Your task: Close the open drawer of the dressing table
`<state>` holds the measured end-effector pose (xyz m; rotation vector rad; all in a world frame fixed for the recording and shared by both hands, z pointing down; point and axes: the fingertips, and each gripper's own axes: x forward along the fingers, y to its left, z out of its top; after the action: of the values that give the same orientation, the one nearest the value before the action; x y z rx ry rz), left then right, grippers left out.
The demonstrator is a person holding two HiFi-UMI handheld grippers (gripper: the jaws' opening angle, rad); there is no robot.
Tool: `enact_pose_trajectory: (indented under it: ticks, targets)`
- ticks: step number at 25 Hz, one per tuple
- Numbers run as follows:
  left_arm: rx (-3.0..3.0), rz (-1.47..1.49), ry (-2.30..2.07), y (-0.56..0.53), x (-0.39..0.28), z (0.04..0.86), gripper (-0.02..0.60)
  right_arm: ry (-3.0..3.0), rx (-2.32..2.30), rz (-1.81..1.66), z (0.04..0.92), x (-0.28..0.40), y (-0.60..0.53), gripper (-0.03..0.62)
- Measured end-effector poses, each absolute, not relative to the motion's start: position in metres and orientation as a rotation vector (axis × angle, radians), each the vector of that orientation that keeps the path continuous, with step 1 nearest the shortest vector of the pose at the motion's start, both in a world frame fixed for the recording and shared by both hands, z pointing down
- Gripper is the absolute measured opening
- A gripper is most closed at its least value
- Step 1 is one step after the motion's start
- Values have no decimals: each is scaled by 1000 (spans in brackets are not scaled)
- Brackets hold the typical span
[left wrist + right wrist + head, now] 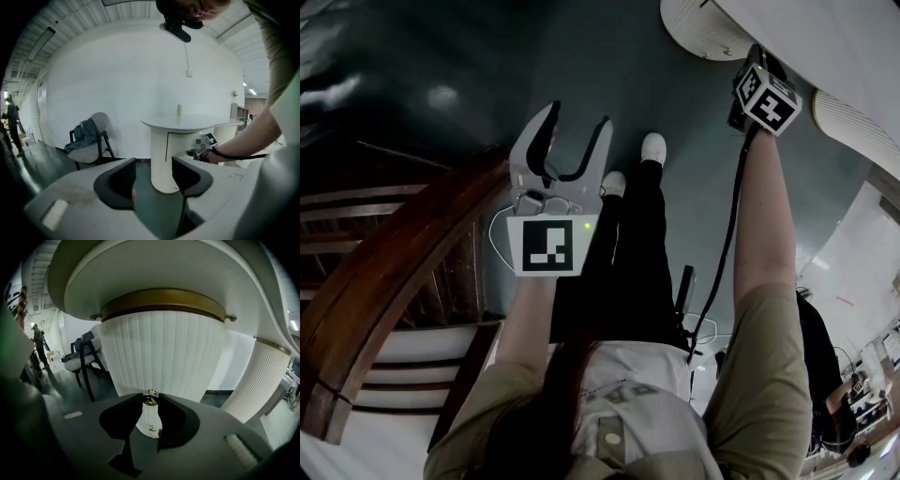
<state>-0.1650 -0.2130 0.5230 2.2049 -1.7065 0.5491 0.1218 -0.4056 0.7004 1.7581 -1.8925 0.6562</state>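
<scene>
**Desk:** Where's the right claw?

**Operator:** I've got the right gripper (150, 402) hard up against the white dressing table with the fluted sides (154, 268), tucked under the overhang of its top. The jaws are drawn in to a narrow gap. The small round brass knob (150, 400) sits nipped between their tips, touched on both sides as far as I can see.

**Desk:** And the drawer?

**Operator:** That knob is on the ribbed white drawer front (161, 357), just below the table's brass band (164, 300). A second brass knob (151, 428) shows lower down, through the gap between the jaws. I can't tell from any camera how far the drawer stands out of the table.

**Desk:** Left side?

**Operator:** The left gripper (578, 117) is well apart from the table, held over the dark glossy floor (441, 56). Its jaws are spread wide with nothing in them. Its own camera looks across at the table, and I see the right hand (208, 154) at the table's side.

**Desk:** Anything else around?

**Operator:** A dark chair draped with grey cloth (86, 138) stands against the wall, well apart from the table.
</scene>
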Motion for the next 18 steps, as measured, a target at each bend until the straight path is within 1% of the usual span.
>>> enact_pose_trajectory:
  ticks: [13, 14, 15, 16, 17, 18]
  targets:
    - [2216, 549, -1698, -212, -162, 523, 255, -1875, 1769, 614, 704, 120, -409, 112]
    - [2216, 551, -1696, -212, -161, 524, 255, -1881, 1767, 602, 703, 119, -408, 121]
    - [2216, 551, -1694, -210, -161, 524, 255, -1890, 1761, 595, 703, 117, -408, 160]
    - [2218, 551, -1692, -209, -161, 523, 255, -1900, 1751, 593, 702, 115, -406, 227]
    - [2225, 551, -1690, -207, -160, 522, 255, -1908, 1741, 591, 701, 113, -403, 260]
    - [2234, 550, -1688, -206, -160, 520, 255, -1915, 1734, 589, 700, 112, -400, 261]
